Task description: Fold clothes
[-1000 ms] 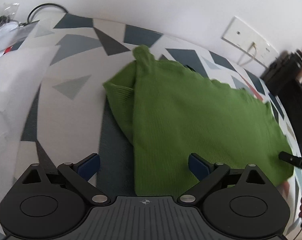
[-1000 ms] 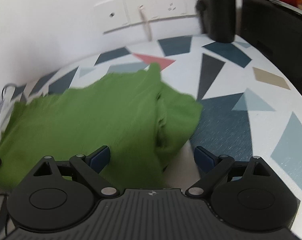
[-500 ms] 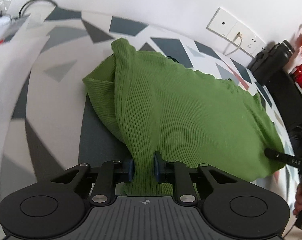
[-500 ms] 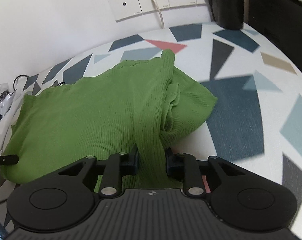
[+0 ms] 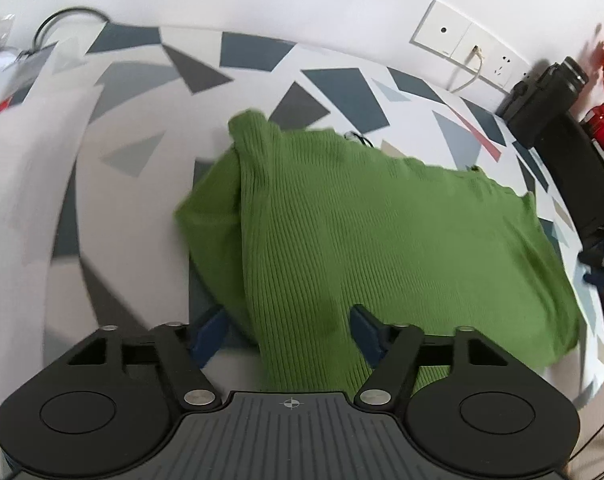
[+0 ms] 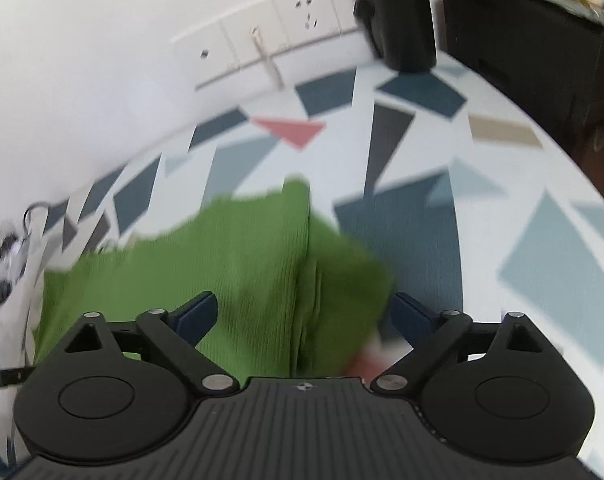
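Observation:
A green ribbed sweater (image 5: 374, 236) lies folded on the patterned table, with a sleeve tucked under along its left side. My left gripper (image 5: 288, 330) is open, its blue fingertips (image 5: 208, 330) on either side of the sweater's near left corner. In the right wrist view the sweater (image 6: 238, 276) lies under my right gripper (image 6: 306, 316), which is open over the sweater's near right corner and holds nothing. Both views are blurred by motion.
The table (image 5: 134, 184) has a white cloth with grey, blue and red shapes. Wall sockets (image 6: 286, 28) and a black appliance (image 6: 398, 12) stand at the back. A black box (image 5: 582, 184) lies at the right. Cables and a white bag (image 5: 6, 60) lie far left.
Half a second ago both grippers were shut on the sweater's near edge. Now both are open and have let the sweater go, and it lies on the table.

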